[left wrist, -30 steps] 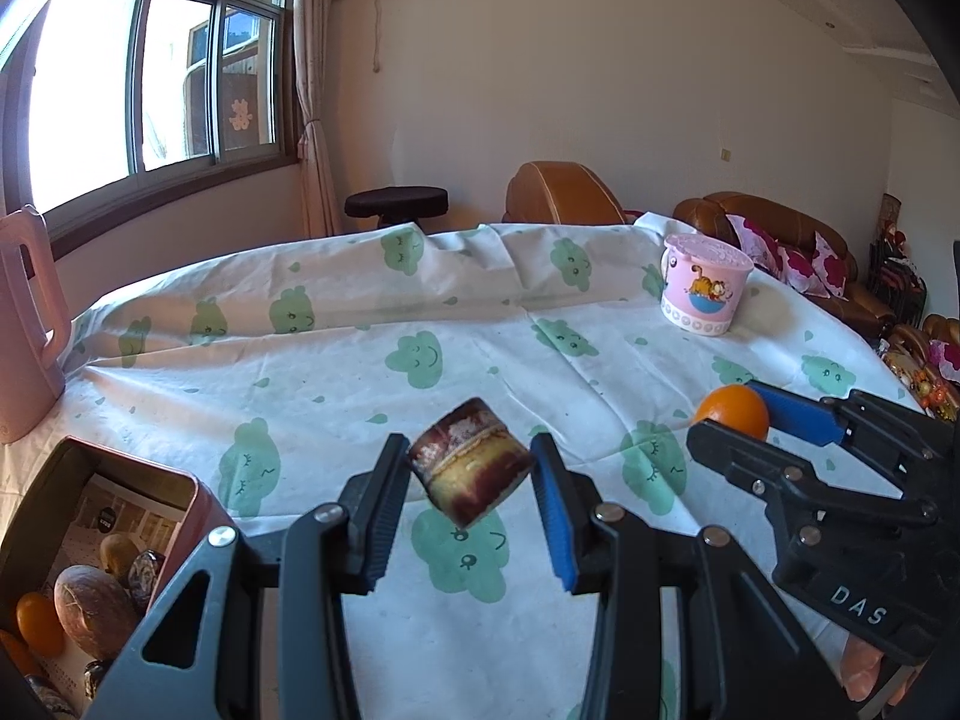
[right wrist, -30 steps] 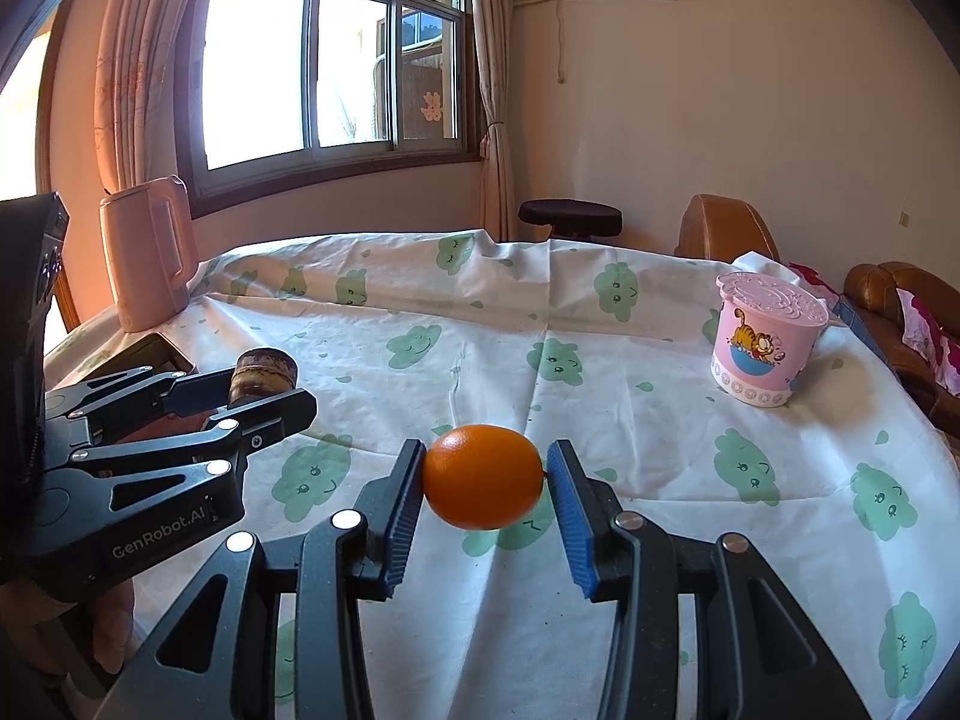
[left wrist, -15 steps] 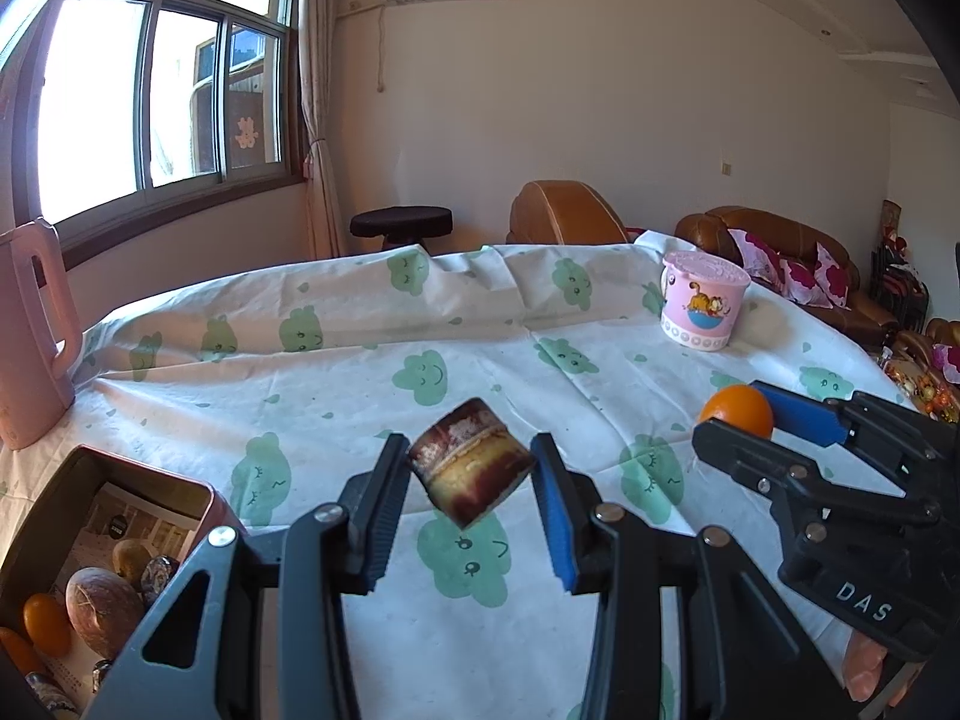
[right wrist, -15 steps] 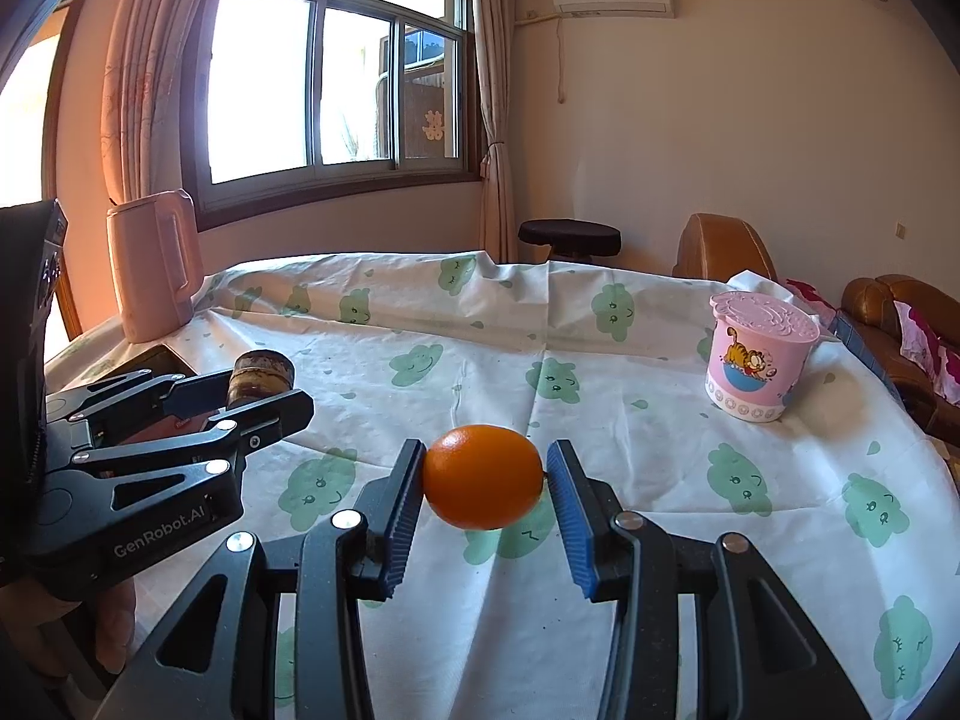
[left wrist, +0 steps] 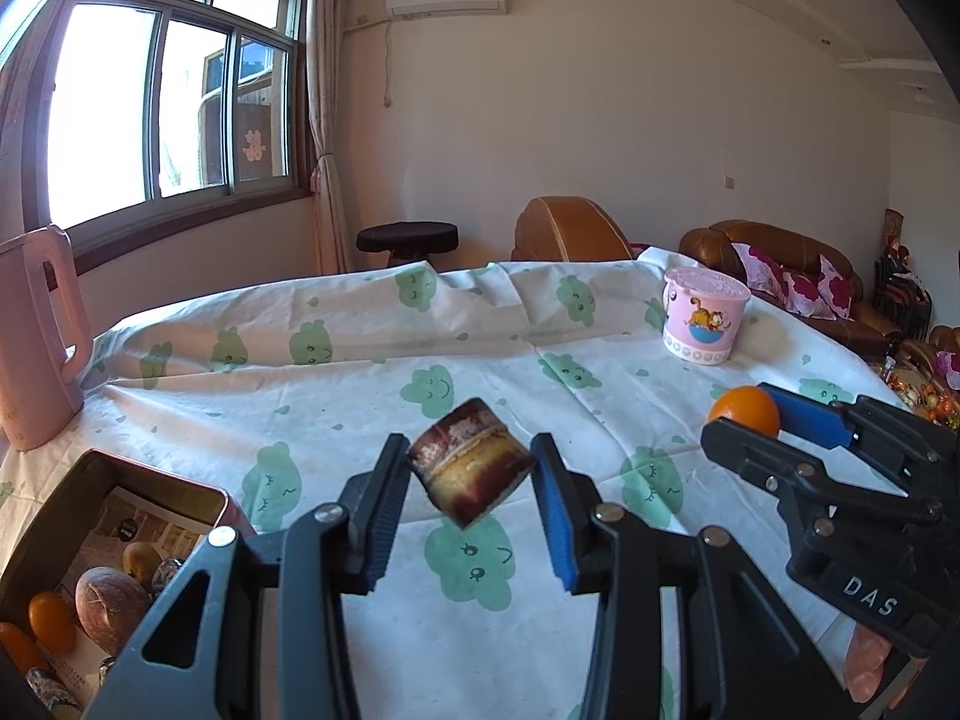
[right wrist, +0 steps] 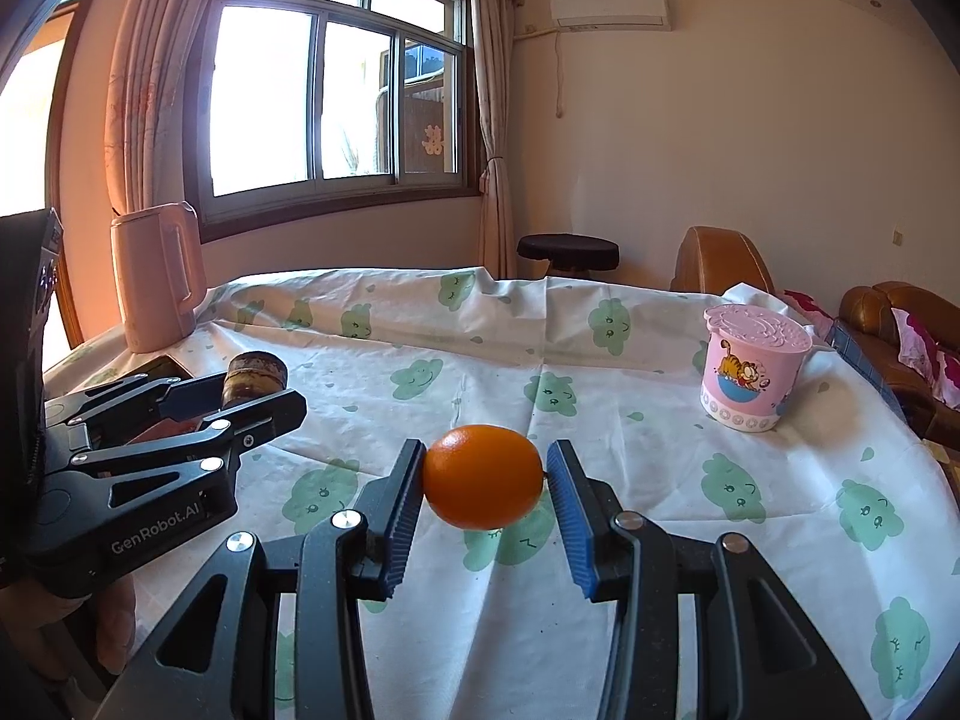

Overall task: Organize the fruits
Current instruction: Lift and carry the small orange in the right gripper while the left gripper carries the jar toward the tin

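My left gripper (left wrist: 474,468) is shut on a brown, cake-like cylinder (left wrist: 471,469) and holds it above the tablecloth. It also shows in the right wrist view (right wrist: 240,393) with the cylinder (right wrist: 255,378). My right gripper (right wrist: 483,477) is shut on an orange (right wrist: 483,476) and holds it above the cloth. It shows in the left wrist view (left wrist: 756,417) with the orange (left wrist: 743,411). An open red tin (left wrist: 180,483) at the lower left holds several fruits (left wrist: 108,600).
A white tablecloth with green clouds (left wrist: 480,360) covers the table. A pink lidded cup (right wrist: 753,375) stands at the far right. A pink jug (right wrist: 156,279) stands at the far left. A stool (right wrist: 567,249), chair and sofa lie behind.
Both grippers have tilted upward a little with their loads; more of the wall and window shows. Each grip is unchanged.
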`<state>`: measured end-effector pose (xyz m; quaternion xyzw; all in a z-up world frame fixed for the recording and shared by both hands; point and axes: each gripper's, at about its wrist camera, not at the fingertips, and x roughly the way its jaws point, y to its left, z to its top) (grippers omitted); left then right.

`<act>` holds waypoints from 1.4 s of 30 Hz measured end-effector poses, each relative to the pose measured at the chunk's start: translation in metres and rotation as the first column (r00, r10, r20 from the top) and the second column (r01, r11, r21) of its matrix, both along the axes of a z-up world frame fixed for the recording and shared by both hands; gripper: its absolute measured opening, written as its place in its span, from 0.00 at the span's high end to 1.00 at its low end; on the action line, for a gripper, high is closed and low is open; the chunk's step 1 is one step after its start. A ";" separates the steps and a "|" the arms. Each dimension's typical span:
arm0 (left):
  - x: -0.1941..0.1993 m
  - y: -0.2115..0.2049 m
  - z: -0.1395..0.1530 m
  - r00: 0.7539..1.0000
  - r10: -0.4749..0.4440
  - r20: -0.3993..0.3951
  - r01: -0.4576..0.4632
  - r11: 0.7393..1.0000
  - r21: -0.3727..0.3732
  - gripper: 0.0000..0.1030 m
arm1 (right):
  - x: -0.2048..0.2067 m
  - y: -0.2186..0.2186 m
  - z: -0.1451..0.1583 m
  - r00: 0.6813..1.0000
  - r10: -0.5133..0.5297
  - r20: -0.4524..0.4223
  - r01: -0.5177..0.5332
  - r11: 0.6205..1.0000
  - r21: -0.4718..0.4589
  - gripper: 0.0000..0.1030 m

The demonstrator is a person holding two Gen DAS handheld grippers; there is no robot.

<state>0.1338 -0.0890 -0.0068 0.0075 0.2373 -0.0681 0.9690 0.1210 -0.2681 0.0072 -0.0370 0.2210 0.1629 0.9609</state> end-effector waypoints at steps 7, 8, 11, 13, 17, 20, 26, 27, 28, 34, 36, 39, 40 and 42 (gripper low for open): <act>-0.007 0.000 0.003 0.999 0.015 0.041 -0.015 1.000 0.007 0.58 | -0.007 -0.001 0.003 0.999 -0.002 0.036 0.002 1.000 0.009 0.57; -0.008 0.000 0.003 0.999 0.017 0.047 -0.017 1.000 0.008 0.58 | -0.008 -0.001 0.004 0.999 -0.003 0.041 0.002 1.000 0.010 0.57; -0.011 0.000 0.005 0.998 0.025 0.063 -0.026 1.000 0.010 0.58 | -0.010 -0.001 0.005 0.998 -0.005 0.055 0.005 1.000 0.010 0.57; -0.011 0.001 0.005 0.997 0.032 0.066 -0.032 0.999 0.010 0.58 | -0.011 -0.002 0.005 0.998 -0.008 0.064 0.007 1.000 0.012 0.57; -0.014 0.003 0.006 0.996 0.044 0.080 -0.045 0.999 0.005 0.58 | -0.014 -0.003 0.006 0.997 -0.012 0.079 0.011 1.000 0.017 0.57; -0.018 0.003 0.007 0.995 0.049 0.081 -0.051 0.999 0.014 0.58 | -0.016 -0.002 0.007 0.996 -0.014 0.091 0.013 1.000 0.014 0.57; -0.029 0.011 0.006 0.997 0.047 0.067 -0.048 0.999 0.008 0.58 | -0.015 0.003 0.006 0.997 -0.001 0.075 0.001 1.000 0.001 0.57; -0.031 0.013 0.006 0.997 0.049 0.064 -0.049 0.999 0.009 0.58 | -0.015 0.004 0.006 0.998 0.003 0.070 -0.003 1.000 0.005 0.57; -0.033 0.016 0.006 0.997 0.051 0.059 -0.052 0.999 0.011 0.58 | -0.015 0.006 0.006 0.998 0.012 0.064 -0.013 1.000 0.011 0.57; -0.048 0.040 0.012 0.996 0.077 0.055 -0.077 0.997 0.003 0.58 | -0.025 0.035 0.012 0.994 0.087 0.063 -0.088 0.996 0.010 0.57; -0.054 0.051 0.015 0.994 0.092 0.054 -0.092 0.996 0.001 0.58 | -0.029 0.046 0.017 0.991 0.118 0.070 -0.119 0.993 0.008 0.57; -0.062 0.065 0.019 0.992 0.115 0.056 -0.115 0.993 0.004 0.58 | -0.033 0.063 0.025 0.984 0.160 0.077 -0.162 0.987 0.013 0.57; -0.065 0.069 0.020 0.991 0.123 0.058 -0.124 0.992 0.004 0.58 | -0.034 0.068 0.027 0.982 0.173 0.080 -0.175 0.985 0.014 0.57; -0.071 0.079 0.022 0.988 0.138 0.062 -0.139 0.990 0.004 0.58 | -0.037 0.078 0.031 0.977 0.195 0.085 -0.197 0.980 0.014 0.57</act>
